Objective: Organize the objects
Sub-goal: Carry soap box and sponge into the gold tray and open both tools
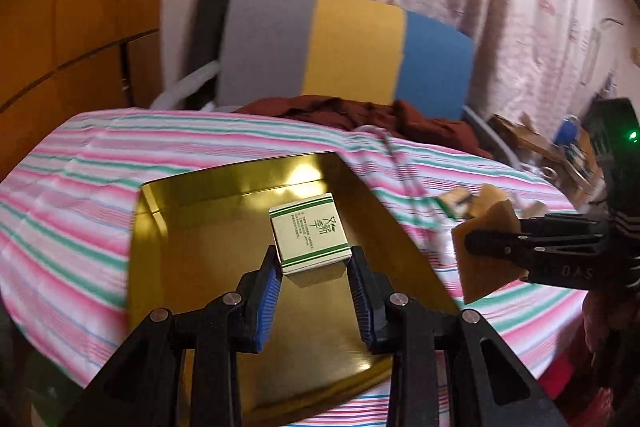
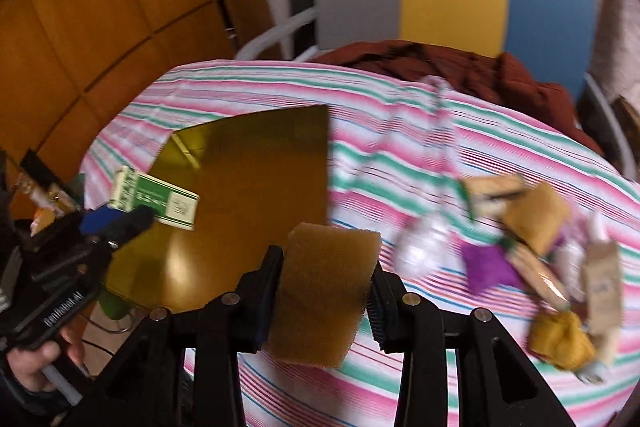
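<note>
Left gripper pinches a small cream box with green stripes and printed characters, blue pads against its two sides. Box is held above the open gold tray, over the tray's middle, not resting on the floor of it as far as the left wrist view shows. In the right wrist view the same box sits at the tip of the left gripper over the tray's left edge, with a person's hand on the handle at near left.

Right gripper clamps a tan-brown sponge pad between its fingers, held upright-ish, tilted slightly. It hangs over the striped pink-green-white cloth just right of the gold tray. From the left wrist view the right gripper and pad are at right, beside the tray's right rim, apart from the box.

Far right on the cloth: a loose pile of small items, including a purple pouch, yellow-brown pieces, and clear wrapping; heavy motion blur, can't identify them surely. A cord trails across the cloth towards the pile.

Far side: dark red cloth heaped at the table's edge, chair with grey, yellow and blue back behind it, wood panels at left, patterned curtain at right.
</note>
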The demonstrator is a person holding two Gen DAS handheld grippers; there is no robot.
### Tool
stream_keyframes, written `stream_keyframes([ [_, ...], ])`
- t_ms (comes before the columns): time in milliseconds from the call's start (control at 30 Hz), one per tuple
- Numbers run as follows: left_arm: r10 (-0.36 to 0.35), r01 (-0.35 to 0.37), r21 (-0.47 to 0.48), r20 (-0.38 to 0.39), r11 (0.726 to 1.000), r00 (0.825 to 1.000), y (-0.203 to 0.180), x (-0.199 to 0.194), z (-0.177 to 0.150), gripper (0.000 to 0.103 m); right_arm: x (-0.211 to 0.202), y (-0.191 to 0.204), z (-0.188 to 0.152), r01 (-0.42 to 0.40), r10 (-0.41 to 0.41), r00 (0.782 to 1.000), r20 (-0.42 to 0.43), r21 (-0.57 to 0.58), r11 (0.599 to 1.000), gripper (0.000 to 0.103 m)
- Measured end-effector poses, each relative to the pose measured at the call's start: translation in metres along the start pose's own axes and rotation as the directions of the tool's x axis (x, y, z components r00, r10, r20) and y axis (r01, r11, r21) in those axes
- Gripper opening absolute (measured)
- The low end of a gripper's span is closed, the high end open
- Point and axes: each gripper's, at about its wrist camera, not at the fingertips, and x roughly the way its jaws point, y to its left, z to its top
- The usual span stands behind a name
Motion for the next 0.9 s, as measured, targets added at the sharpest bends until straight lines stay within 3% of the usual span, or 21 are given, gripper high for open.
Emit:
stream_keyframes([
  [133, 0.079, -0.080, -0.030, -0.028, 0.996, 0.996, 0.028, 0.011, -0.001, 0.033, 0.025, 0.029, 0.015, -0.038, 0.037, 0.999, -0.012, -0.019, 0.999, 0.042],
  [200, 0.127, -0.129, -0.053, -0.042, 0.990, 0.991, 0.039, 0.016, -0.003, 0.034, 0.036, 0.040, 0.020, -0.039, 0.039, 0.999, -0.005, -0.025, 0.999, 0.054],
  [233, 0.135, -0.138, -0.067, -0.048, 0.988, 0.990, 0.044, 0.017, -0.004, 0.036, 0.040, 0.046, 0.022, -0.047, 0.047, 0.999, -0.004, -0.025, 0.999, 0.065],
  [300, 0.158, -0.163, -0.100, -0.053, 0.982, 0.986, 0.056, 0.016, -0.007, 0.047, 0.043, 0.053, 0.024, -0.065, 0.065, 0.998, -0.001, -0.035, 0.997, 0.067],
  [367, 0.175, -0.180, -0.114, -0.055, 0.977, 0.983, 0.063, 0.014, -0.009, 0.050, 0.043, 0.060, 0.023, -0.075, 0.075, 0.997, 0.003, -0.048, 0.996, 0.071],
  [433, 0.182, -0.190, -0.137, -0.065, 0.972, 0.981, 0.072, 0.014, -0.010, 0.055, 0.041, 0.065, 0.020, -0.079, 0.080, 0.997, 0.013, -0.051, 0.996, 0.082],
  [667, 0.174, -0.184, -0.189, -0.066, 0.965, 0.982, 0.078, 0.003, -0.016, 0.058, 0.035, 0.061, 0.005, -0.040, 0.041, 0.999, 0.029, -0.045, 0.998, 0.090],
  [900, 0.143, -0.149, -0.164, -0.049, 0.975, 0.989, 0.063, -0.005, -0.017, 0.058, 0.019, 0.049, -0.007, 0.040, -0.038, 0.995, 0.094, -0.018, 0.999, 0.101],
])
